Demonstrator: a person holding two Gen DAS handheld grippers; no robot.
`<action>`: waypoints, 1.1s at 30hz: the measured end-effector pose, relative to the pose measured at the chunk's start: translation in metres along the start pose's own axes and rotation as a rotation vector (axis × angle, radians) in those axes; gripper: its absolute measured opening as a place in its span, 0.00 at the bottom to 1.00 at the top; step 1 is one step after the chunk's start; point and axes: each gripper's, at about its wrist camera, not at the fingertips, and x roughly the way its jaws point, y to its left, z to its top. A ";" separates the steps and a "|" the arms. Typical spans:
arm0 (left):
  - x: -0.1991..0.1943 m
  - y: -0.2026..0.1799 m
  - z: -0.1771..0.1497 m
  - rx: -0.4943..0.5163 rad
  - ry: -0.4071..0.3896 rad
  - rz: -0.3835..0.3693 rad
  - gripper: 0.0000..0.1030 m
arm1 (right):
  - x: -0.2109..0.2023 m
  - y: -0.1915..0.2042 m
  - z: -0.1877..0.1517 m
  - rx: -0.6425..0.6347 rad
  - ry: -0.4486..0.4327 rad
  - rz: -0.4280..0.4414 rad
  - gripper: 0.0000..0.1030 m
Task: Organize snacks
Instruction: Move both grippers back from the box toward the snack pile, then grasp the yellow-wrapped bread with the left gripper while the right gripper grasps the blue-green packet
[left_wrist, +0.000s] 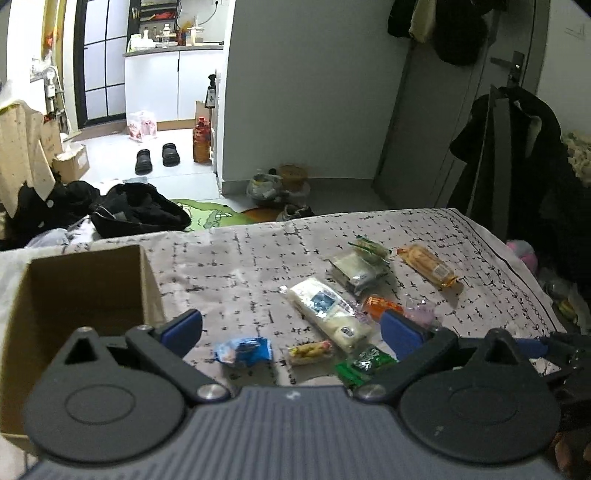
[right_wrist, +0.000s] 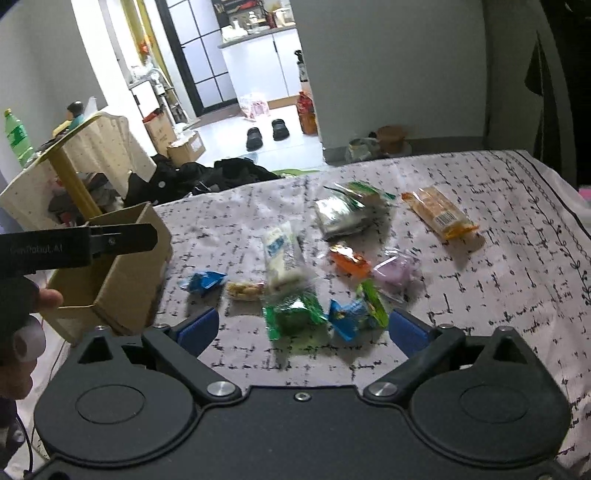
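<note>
Through my right wrist camera, the right tool (right_wrist: 303, 326) hangs above a tabletop (right_wrist: 480, 295) covered in a grey cloth printed with black dashes; its blue pads stand wide apart with nothing pressed between them. Just ahead of those pads lie a green packet (right_wrist: 293, 315) and a blue packet (right_wrist: 349, 317), side by side, with a green-and-yellow wrapper tucked against the blue one. A little farther sit a small clear pack of nuts (right_wrist: 245, 291), another blue packet (right_wrist: 205, 282), a long white pack with a blue label (right_wrist: 282, 254), an orange packet (right_wrist: 349, 261) and a pale pink packet (right_wrist: 397, 273). Beyond these are a silver-and-green bag (right_wrist: 345, 212) and a long orange wrapped snack (right_wrist: 439, 216). An open cardboard box (right_wrist: 125, 273) stands at the left edge of the tabletop, left of all the snacks. Through my left wrist camera, the left tool (left_wrist: 291, 326) also has its blue pads spread apart and empty, held over the near snacks, and the cardboard box sits close on its left. In the right view the left tool's black finger reaches across the box top, with part of a person's hand (right_wrist: 44, 299) beneath it. Past the tabletop, dark clothing is heaped on the floor, and a pair of black shoes (left_wrist: 157, 158) rests on pale tiles before white kitchen cabinets.
</note>
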 end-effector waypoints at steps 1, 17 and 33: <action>0.004 0.000 -0.001 -0.004 0.003 -0.005 0.97 | 0.002 -0.003 0.000 0.006 0.006 -0.006 0.89; 0.072 -0.004 -0.025 0.015 0.146 -0.047 0.51 | 0.044 -0.035 0.002 0.147 0.109 -0.055 0.64; 0.118 -0.015 -0.021 0.083 0.170 -0.122 0.49 | 0.079 -0.053 0.008 0.296 0.139 -0.120 0.54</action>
